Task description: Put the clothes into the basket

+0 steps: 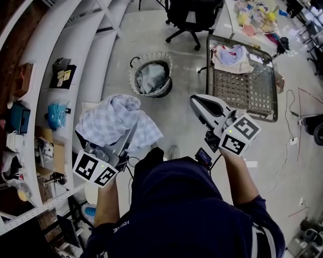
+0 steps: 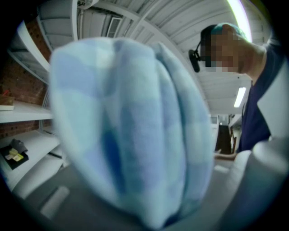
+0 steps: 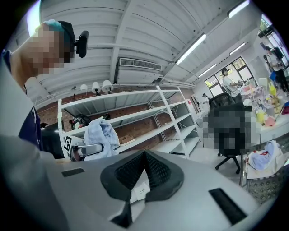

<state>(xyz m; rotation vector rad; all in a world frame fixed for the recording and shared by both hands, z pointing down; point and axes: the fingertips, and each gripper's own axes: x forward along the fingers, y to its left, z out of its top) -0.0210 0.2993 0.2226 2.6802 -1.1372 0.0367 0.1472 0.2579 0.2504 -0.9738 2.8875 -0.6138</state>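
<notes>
Hanging limp from the left gripper (image 1: 121,138), whose jaws are clamped on a bunched fold, the pale blue checked cloth (image 1: 118,121) looks soft, light and fleecy. It will likely slump and spill wherever it is let go, so a pinch on a thick gather seems safest. Ahead on the floor stands the round woven basket (image 1: 150,78), with grey fabric already inside. Further right, the right gripper (image 1: 197,103) is empty, its ribbed black jaws together. Beyond it, crumpled clothes (image 1: 231,55) lie on a perforated metal cart (image 1: 247,90).

White shelving (image 1: 50,55), grey floor (image 1: 151,40) — office chair (image 1: 194,15)
</notes>
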